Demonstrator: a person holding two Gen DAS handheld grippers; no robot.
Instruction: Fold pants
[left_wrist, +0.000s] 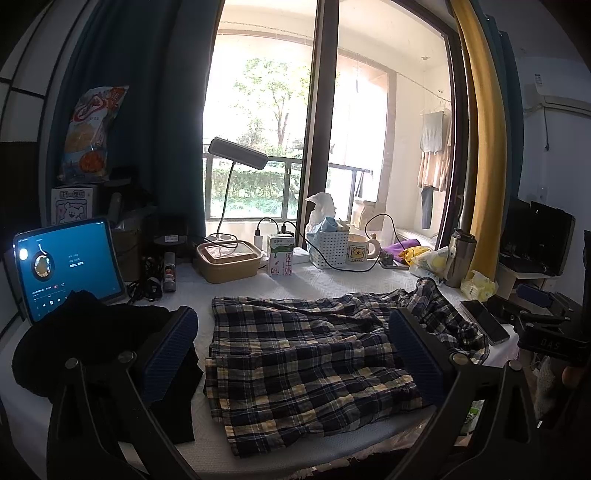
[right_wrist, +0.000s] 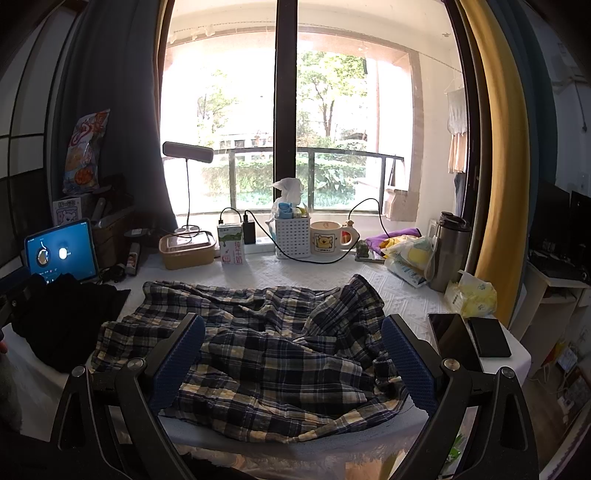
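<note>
Bench (right_wrist: 399, 291) under a white textured cover, set against a big window; back edge crowded. Plaid pants (right_wrist: 266, 354) spread across the middle and near edge of the bench, rumpled, one end bunched up toward the right rear, a fold of fabric lying over itself on the near side; in the left wrist view they (left_wrist: 314, 354) look flatter, near hem at the bench's front edge. Black garment (left_wrist: 74, 339) heaped at the left, just beside the pants, not overlapping as far as I can tell. Tablet (left_wrist: 66, 269) propped behind it, screen lit. Steel tumbler (right_wrist: 447, 251) at right rear, yellow tissue pack (right_wrist: 472, 297) near it. White basket (right_wrist: 291, 236), bear mug (right_wrist: 327, 238), milk carton (right_wrist: 232, 245) and lidded lunch box (right_wrist: 186, 247) in a row along the back. Two dark phones (right_wrist: 469, 338) side by side at the right front corner. My left gripper (left_wrist: 295, 354) hangs over the pants, fingers spread wide, nothing between them. My right gripper (right_wrist: 291, 362) likewise: wide apart, above the plaid cloth, holding nothing; whether either fingertip brushes the fabric, cannot tell.
</note>
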